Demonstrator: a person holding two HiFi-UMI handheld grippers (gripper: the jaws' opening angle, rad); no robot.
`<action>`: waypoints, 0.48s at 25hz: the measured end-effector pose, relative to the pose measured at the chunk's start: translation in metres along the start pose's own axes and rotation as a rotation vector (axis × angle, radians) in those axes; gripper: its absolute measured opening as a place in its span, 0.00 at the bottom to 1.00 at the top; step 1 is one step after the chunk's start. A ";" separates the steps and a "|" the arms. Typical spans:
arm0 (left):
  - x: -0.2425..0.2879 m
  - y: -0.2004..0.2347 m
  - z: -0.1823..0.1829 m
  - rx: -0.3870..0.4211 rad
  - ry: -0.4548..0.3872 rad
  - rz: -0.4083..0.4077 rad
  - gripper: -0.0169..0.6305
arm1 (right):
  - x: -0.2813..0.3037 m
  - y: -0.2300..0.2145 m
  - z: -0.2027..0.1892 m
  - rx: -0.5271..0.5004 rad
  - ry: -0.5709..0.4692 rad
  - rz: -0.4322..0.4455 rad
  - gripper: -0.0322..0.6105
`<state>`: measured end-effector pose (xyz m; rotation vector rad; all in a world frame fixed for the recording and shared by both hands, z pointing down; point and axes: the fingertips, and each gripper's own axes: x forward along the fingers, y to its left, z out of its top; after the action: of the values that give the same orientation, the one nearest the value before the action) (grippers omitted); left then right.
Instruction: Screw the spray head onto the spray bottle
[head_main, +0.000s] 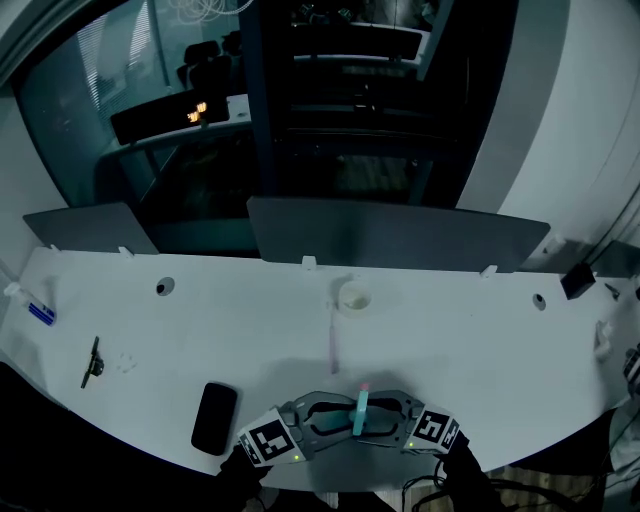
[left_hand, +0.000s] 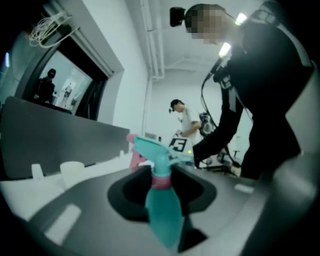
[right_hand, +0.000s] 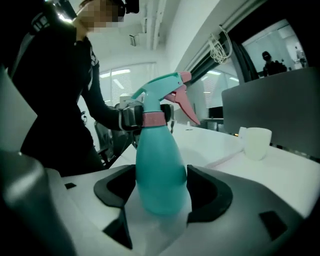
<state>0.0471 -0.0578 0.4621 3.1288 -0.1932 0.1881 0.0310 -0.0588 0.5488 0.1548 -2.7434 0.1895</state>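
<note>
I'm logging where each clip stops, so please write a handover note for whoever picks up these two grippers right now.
The left gripper is shut on the pink collar of the spray head.
The right gripper is shut on the body of the bottle, holding it upright over the near edge of the table.
Done: the spray head sits on the bottle's neck.
Left: the pictures don't show whether the collar is tight. It probably needs more turns and a check before the bottle is set down.
A cup and a phone lie apart from the work.
</note>
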 end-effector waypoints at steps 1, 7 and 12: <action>-0.001 0.003 0.001 -0.001 -0.019 0.052 0.23 | -0.002 -0.002 0.000 0.030 -0.014 -0.062 0.54; -0.008 0.022 0.007 -0.072 -0.166 0.500 0.23 | -0.022 -0.007 0.000 0.164 -0.137 -0.565 0.54; -0.006 0.022 0.006 -0.136 -0.206 0.648 0.23 | -0.003 -0.014 0.006 0.240 -0.101 -0.780 0.54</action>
<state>0.0396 -0.0792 0.4556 2.8267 -1.1579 -0.1472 0.0336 -0.0732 0.5435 1.2852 -2.5220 0.2880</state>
